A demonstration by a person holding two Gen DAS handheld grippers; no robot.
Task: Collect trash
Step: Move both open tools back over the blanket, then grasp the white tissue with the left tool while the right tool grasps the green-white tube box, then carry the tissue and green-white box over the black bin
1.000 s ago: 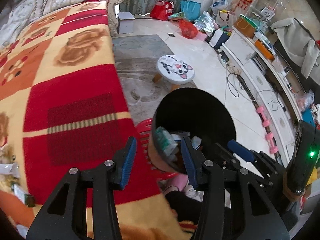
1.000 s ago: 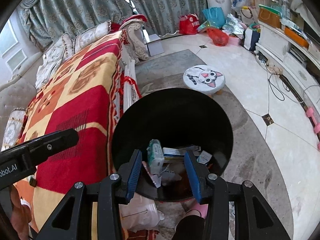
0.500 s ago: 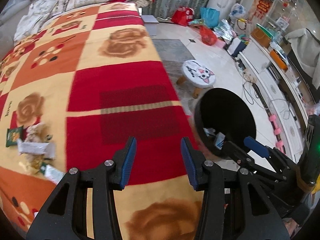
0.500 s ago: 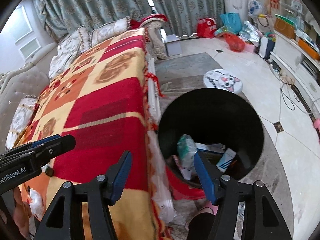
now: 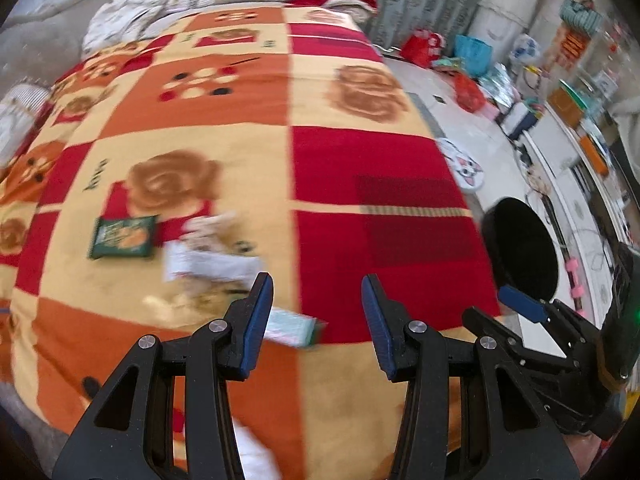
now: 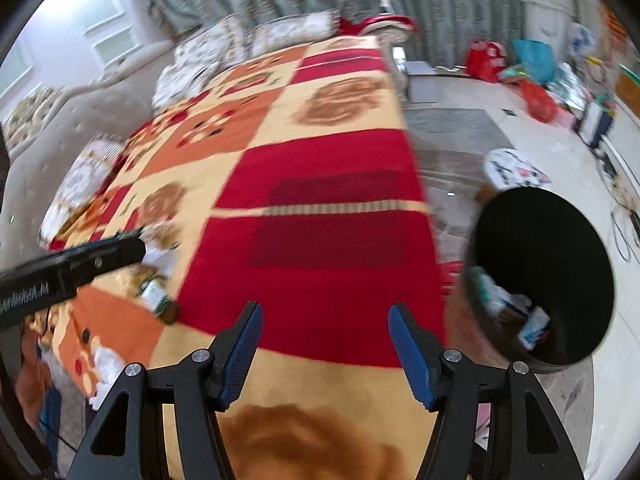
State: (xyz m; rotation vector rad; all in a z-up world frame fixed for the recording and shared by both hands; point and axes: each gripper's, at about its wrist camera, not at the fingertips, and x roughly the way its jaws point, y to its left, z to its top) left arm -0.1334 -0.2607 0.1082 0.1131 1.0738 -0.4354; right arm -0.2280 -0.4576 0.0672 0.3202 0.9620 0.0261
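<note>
Some wrappers sit in my bin [image 6: 540, 280]; more litter [image 5: 208, 256] lies at ten o'clock. Left claw [image 5: 318, 314] and right claw [image 6: 326, 354] spread, empty.

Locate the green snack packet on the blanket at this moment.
In the left wrist view, the green snack packet lies flat on the blanket, at the left, just left of the blurred pile of wrappers.

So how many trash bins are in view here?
1: a black bin stands on the floor beside the bed's right edge, with some trash already inside. Others may be hidden.
</note>
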